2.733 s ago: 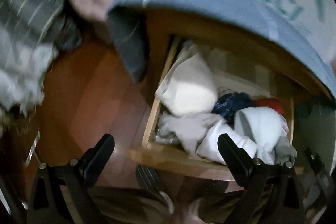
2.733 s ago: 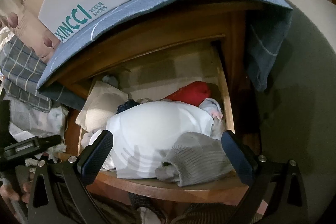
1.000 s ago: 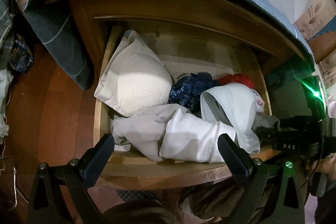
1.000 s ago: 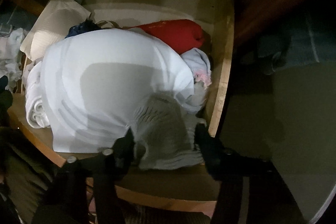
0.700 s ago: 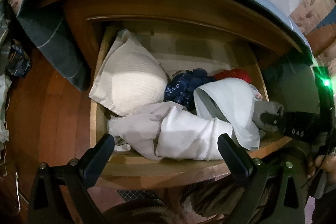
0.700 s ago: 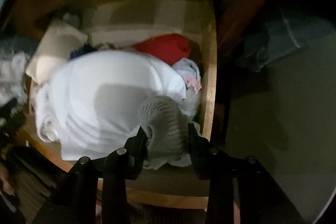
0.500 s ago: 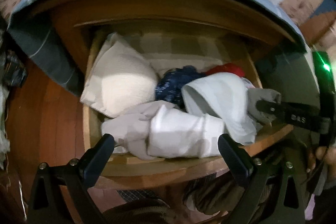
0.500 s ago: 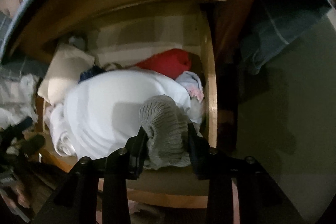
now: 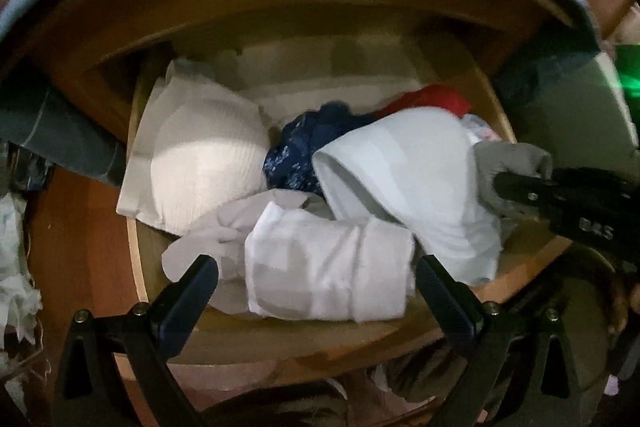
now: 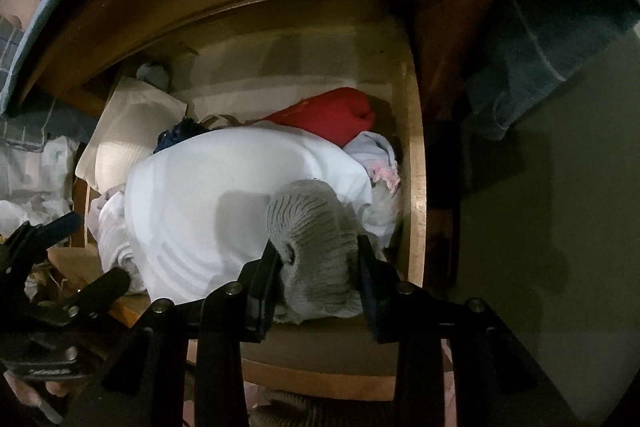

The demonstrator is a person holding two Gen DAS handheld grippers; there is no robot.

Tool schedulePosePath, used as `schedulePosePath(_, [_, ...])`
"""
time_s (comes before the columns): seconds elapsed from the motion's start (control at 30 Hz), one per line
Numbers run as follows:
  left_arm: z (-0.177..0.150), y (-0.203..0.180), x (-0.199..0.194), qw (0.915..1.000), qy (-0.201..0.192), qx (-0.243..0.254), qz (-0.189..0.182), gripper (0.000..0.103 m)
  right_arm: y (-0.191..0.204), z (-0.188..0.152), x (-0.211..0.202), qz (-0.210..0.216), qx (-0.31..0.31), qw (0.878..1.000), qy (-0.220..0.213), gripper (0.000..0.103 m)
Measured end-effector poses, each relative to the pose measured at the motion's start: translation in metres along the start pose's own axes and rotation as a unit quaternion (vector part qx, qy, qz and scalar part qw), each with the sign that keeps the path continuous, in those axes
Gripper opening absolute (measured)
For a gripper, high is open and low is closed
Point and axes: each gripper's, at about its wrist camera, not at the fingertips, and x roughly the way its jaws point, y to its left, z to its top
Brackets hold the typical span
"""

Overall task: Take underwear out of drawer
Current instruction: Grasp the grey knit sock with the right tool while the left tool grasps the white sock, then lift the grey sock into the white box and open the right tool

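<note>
Grey knit underwear pinched beside drawer's right wall.

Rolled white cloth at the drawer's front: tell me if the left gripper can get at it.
Probably yes. The left gripper is open right over the rolled white cloth, nothing covering it; the right gripper is off aside, shut on the grey knit piece.

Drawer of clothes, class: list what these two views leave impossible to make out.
- Left wrist view: the grey knitted piece is partly covered by the right gripper.
- Right wrist view: the navy garment is mostly hidden behind the white garment.
- Both views: the drawer floor at the front lies under clothes.
</note>
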Motion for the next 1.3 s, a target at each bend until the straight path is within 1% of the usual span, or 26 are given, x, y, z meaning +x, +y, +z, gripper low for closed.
schedulePosePath(0.07, [0.002,0.002,0.007,0.9999,0.01,-0.005,0.008,0.102,0.0,0.0,0.001,0.001,0.0,1.0,0.001,0.032])
schedulePosePath(0.23, [0.007,0.007,0.022,0.9984,0.043,-0.033,-0.017,0.102,0.002,0.001,0.003,0.003,-0.003,1.0,0.005,0.032])
schedulePosePath(0.27, [0.007,0.007,0.023,0.9982,0.047,-0.035,-0.017,0.099,0.003,0.002,0.003,0.003,-0.003,1.0,0.005,0.032])
schedulePosePath(0.3, [0.008,0.006,0.024,0.9979,0.051,-0.035,-0.017,0.088,0.003,0.002,0.004,0.004,-0.002,1.0,0.005,0.032])
schedulePosePath(0.33, [0.009,0.007,0.025,0.9976,0.054,-0.037,-0.023,0.084,0.002,0.002,0.004,0.006,-0.001,1.0,0.005,0.032])
schedulePosePath(0.43, [0.009,0.005,0.023,0.9981,0.049,-0.035,-0.015,0.079,0.002,0.001,0.004,0.01,0.001,1.0,0.004,0.032])
schedulePosePath(0.53, [0.007,0.005,0.017,0.9983,0.041,-0.039,-0.018,0.074,0.002,0.0,0.002,0.01,0.001,1.0,0.002,0.032])
schedulePosePath(0.67, [0.004,0.011,0.003,0.998,0.019,-0.053,-0.029,0.071,0.002,0.001,0.001,0.011,0.0,1.0,0.001,0.032])
schedulePosePath(0.73, [0.002,0.014,-0.007,0.9981,0.001,-0.053,-0.03,0.071,0.002,0.001,0.001,0.011,-0.001,1.0,0.0,0.033])
schedulePosePath(0.8, [-0.001,0.017,-0.02,0.9983,-0.025,-0.046,-0.027,0.071,0.002,0.001,0.0,0.012,-0.002,1.0,-0.002,0.033])
schedulePosePath(0.9, [-0.007,0.02,-0.034,0.9974,-0.056,-0.041,-0.017,0.071,0.004,0.001,-0.001,0.013,-0.002,1.0,-0.004,0.033])
schedulePosePath(0.97, [-0.013,0.021,-0.046,0.9955,-0.087,-0.036,0.011,0.071,0.004,0.0,-0.003,0.015,-0.002,1.0,-0.008,0.033])
schedulePosePath(1.07, [-0.021,0.024,-0.062,0.9915,-0.122,-0.034,0.032,0.071,0.004,-0.001,-0.007,0.023,-0.003,1.0,-0.018,0.032])
schedulePosePath(1.13, [-0.027,0.031,-0.068,0.9889,-0.138,-0.045,0.032,0.071,0.004,-0.001,-0.012,0.029,-0.001,0.999,-0.027,0.032])
schedulePosePath(1.3, [-0.035,0.053,-0.075,0.9834,-0.157,-0.09,0.017,0.071,0.0,-0.003,-0.025,0.051,0.011,0.997,-0.058,0.033])
